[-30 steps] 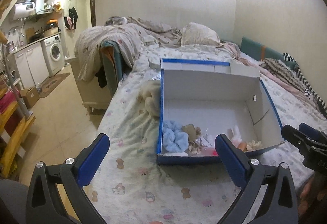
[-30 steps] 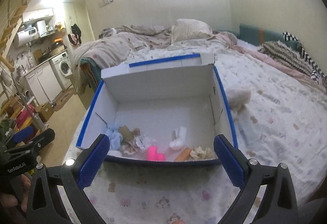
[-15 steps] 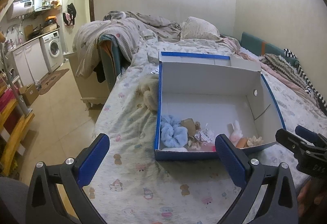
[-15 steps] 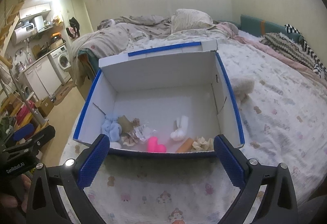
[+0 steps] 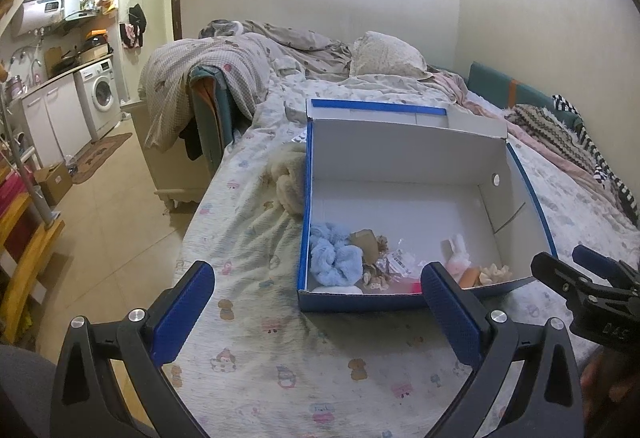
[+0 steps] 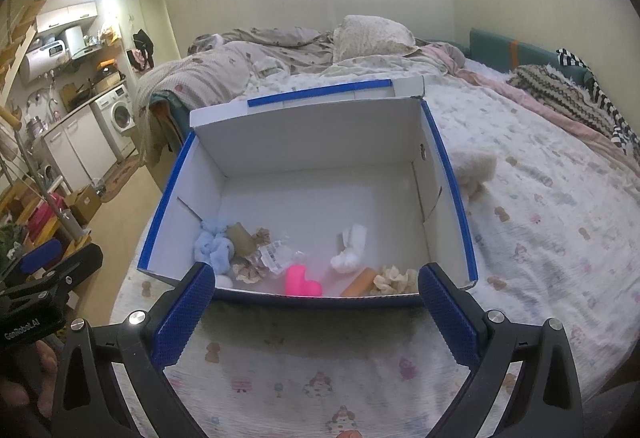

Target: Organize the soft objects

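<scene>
An open white box with blue edges (image 5: 400,142) (image 6: 320,134) stands on the bed. Along its near wall lie a light blue scrunchie (image 5: 334,258) (image 6: 214,250), a beige scrunchie (image 6: 394,278), a pink heart-shaped item (image 6: 302,282), a white bunny-shaped item (image 6: 352,250) and a tagged packet (image 6: 272,256). A cream fluffy item (image 5: 288,178) (image 6: 474,174) lies on the sheet outside the box. My left gripper (image 5: 316,314) and right gripper (image 6: 316,314) are both open and empty, held in front of the box.
The bed sheet (image 5: 280,358) is printed with small cartoon figures. Crumpled duvets and a pillow (image 5: 384,54) lie at the far end. A striped knit throw (image 6: 560,94) lies at the right. The floor, a washing machine (image 5: 100,98) and cabinets are at the left.
Both grippers have drawn back a little and risen, so the box interior shows more fully. Nothing in the box has moved, and both stay open.
</scene>
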The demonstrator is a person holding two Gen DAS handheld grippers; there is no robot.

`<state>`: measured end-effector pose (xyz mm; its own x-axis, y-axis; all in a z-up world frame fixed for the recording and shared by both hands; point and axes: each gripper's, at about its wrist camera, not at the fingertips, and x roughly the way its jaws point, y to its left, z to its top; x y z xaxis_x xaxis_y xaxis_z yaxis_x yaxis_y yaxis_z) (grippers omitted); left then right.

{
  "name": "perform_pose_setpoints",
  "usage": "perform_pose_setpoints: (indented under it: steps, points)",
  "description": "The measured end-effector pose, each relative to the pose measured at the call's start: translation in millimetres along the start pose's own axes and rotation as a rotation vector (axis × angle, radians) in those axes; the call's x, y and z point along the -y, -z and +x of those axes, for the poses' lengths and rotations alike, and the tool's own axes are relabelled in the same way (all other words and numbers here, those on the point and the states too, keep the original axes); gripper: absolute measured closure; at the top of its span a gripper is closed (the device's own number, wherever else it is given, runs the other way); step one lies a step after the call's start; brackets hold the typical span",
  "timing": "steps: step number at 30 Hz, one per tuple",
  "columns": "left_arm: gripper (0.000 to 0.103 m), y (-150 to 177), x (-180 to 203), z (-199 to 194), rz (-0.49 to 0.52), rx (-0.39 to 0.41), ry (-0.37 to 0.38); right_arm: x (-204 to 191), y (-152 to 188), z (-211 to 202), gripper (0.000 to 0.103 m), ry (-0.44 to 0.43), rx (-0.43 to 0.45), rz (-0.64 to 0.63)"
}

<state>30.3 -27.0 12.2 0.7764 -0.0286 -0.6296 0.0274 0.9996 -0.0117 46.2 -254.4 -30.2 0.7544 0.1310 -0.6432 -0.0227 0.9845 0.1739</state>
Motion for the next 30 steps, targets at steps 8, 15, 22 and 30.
perform_pose_setpoints:
  steps: [8, 15, 22, 30]
  points:
    - [0.0, 1.2, 1.0, -1.5, 0.001, 0.001, -0.002, 2.6, 0.4, 1.0, 0.0, -0.002, 0.003, 0.001]
    - [0.0, 0.6, 1.3, -2.0, 0.001, 0.001, -0.003, 2.1, -0.1, 0.8, 0.0, -0.001, 0.003, 0.001]
    - [0.0, 0.2, 1.3, -2.1, 0.0, 0.001, -0.001, 2.0, -0.1, 0.8, 0.0, -0.002, 0.004, 0.0]
    - [0.0, -0.3, 2.6, -2.4, 0.0, -0.001, 0.015, 1.6, -0.6, 0.1, 0.0, -0.008, 0.005, 0.002]
